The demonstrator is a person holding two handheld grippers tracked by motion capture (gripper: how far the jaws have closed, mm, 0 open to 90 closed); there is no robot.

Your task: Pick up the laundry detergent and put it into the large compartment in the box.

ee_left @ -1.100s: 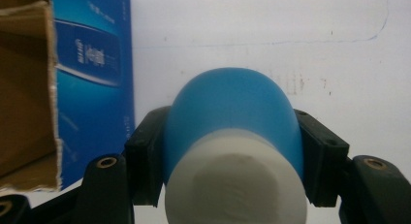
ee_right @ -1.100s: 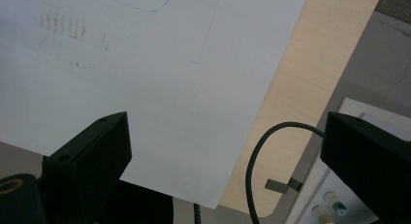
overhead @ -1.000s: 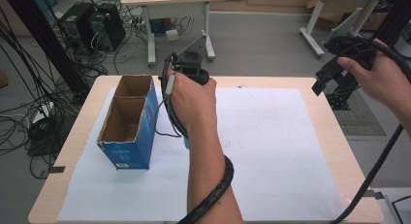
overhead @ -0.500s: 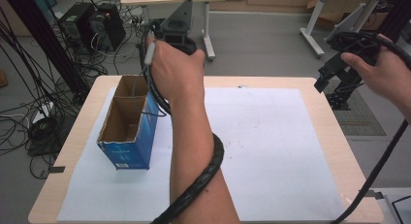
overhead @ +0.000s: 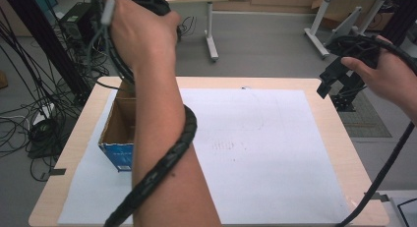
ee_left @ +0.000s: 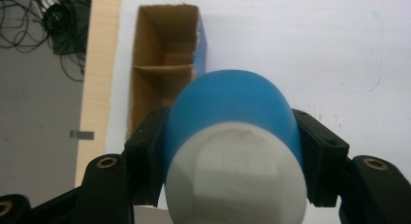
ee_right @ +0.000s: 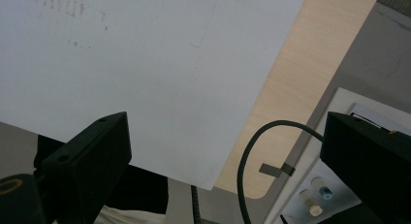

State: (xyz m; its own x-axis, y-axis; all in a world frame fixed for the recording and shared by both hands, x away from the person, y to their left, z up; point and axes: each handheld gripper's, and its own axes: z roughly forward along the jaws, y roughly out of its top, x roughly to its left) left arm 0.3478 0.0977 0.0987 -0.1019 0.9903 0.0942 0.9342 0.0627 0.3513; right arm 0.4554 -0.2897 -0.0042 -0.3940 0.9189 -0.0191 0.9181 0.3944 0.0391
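Observation:
My left gripper [ee_left: 235,134] is shut on a rounded blue object with a white end [ee_left: 232,107]. It hangs high over the table, above the near end of an open cardboard box with blue sides [ee_left: 165,44]. In the high view the box [overhead: 118,133] lies at the left of the table, partly hidden by the raised left forearm [overhead: 157,128]. The box has an inner divider and looks empty. My right gripper [overhead: 339,79] hovers over the table's right edge. Its jaws stand wide apart with nothing between them [ee_right: 232,151].
A large white paper sheet [overhead: 255,148] covers most of the wooden table [overhead: 334,114]. Thick cables trail from both grippers [overhead: 162,168]. Cable tangles and table legs fill the floor to the left and behind. A tray with small vials [ee_right: 315,200] sits below the table's corner.
The left hand has lifted the blue object up and toward the far left, from over the table's middle to above the box. The right gripper has barely shifted.

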